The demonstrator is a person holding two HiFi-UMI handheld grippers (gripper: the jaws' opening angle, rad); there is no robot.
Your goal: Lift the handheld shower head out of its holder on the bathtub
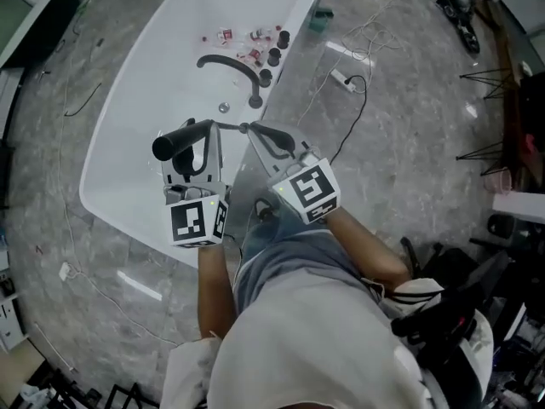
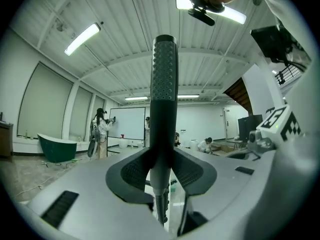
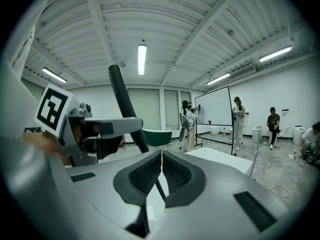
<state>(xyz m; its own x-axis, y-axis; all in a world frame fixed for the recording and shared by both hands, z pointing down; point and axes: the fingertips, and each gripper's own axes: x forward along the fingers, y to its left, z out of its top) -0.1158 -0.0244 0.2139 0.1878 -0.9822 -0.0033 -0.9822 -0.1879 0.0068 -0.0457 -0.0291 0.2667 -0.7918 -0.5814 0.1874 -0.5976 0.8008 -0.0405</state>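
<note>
Our left hand-held gripper [image 2: 161, 170] clamps the shower head [image 2: 164, 74] near its base, upright, well above the bathtub [image 1: 128, 126]. Our right hand-held gripper [image 3: 160, 171] has its jaws together. We'd grip firmly and let the hose [image 2: 160, 211] trail free.

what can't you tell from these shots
- Holder: head view, the dark fittings on the bathtub rim are too small to pick it out.
- Red-and-white bits in the tub: head view, too small to identify.
- Whether the right gripper pinches anything: right gripper view, its closed pads hide the gap.
- Where the hose runs: left gripper view, it drops behind the left gripper body.
</note>
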